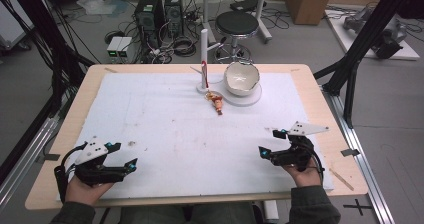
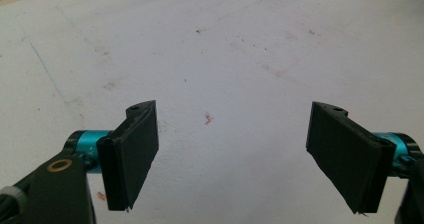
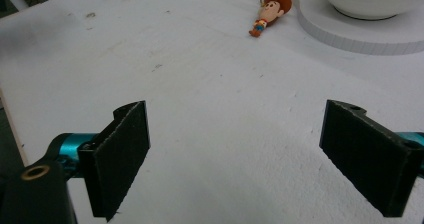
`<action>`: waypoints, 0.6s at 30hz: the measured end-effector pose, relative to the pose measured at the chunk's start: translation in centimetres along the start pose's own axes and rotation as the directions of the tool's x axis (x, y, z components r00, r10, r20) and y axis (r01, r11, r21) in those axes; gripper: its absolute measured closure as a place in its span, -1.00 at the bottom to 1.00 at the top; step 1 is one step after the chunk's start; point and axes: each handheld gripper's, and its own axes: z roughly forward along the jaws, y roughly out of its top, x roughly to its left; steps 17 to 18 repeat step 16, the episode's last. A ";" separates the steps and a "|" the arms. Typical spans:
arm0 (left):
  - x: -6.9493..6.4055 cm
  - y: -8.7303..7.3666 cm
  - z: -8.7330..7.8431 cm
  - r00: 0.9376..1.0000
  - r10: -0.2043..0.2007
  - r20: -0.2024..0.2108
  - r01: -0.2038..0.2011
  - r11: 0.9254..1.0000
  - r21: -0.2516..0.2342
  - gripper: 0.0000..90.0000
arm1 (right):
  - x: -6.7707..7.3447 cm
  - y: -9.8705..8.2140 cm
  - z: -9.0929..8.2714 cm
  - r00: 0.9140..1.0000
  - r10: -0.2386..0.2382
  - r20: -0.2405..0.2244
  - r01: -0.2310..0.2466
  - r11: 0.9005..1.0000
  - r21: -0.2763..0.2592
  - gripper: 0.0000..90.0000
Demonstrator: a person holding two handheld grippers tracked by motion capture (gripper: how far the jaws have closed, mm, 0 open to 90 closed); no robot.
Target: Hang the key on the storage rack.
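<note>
Black jaws of left gripper (image 1: pixel 123 156) standing wide apart, holding nothing, hovering over near left corner of white mat (image 1: pixel 165 129). Right gripper (image 1: pixel 272 143) likewise gaping wide, empty, sitting near right corner. Toy figure (image 1: pixel 217 104) lying well apart from both, toward far edge, just beside round base (image 1: pixel 250 98) carrying white bowl (image 1: pixel 241 78); post (image 1: pixel 204 59) standing beside it.
</note>
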 end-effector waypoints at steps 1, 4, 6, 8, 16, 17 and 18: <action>0.0 0.0 0.0 1.000 -0.001 -0.001 0.001 1.000 0.001 -0.52 | 0.1 0.0 0.0 1.000 -0.006 0.001 0.006 1.000 0.000 -0.74; 0.1 0.0 0.0 1.000 -0.001 -0.001 0.001 1.000 -0.001 -0.52 | 0.3 0.0 0.1 1.000 -0.010 -0.005 0.010 1.000 0.000 -0.74; 0.1 0.0 0.0 1.000 0.003 0.000 -0.003 1.000 0.004 -0.52 | 0.4 0.1 0.1 1.000 -0.014 -0.007 0.014 1.000 -0.001 -0.74; 0.1 0.0 0.0 1.000 0.005 0.001 -0.005 1.000 0.005 -0.52 | 0.4 0.1 0.2 1.000 -0.018 -0.009 0.018 1.000 0.002 -0.74; 0.1 -0.1 0.1 1.000 0.000 -0.007 0.000 1.000 0.007 -0.52 | 0.0 0.2 0.5 1.000 -0.029 -0.009 0.029 1.000 0.006 -0.74; 0.1 -0.1 0.1 1.000 0.000 -0.007 0.000 1.000 0.007 -0.52 | 0.0 0.2 0.5 1.000 -0.029 -0.009 0.029 1.000 0.006 -0.74; 0.1 -0.1 0.1 1.000 0.000 -0.007 0.000 1.000 0.007 -0.52 | 0.0 0.2 0.5 1.000 -0.029 -0.009 0.029 1.000 0.006 -0.74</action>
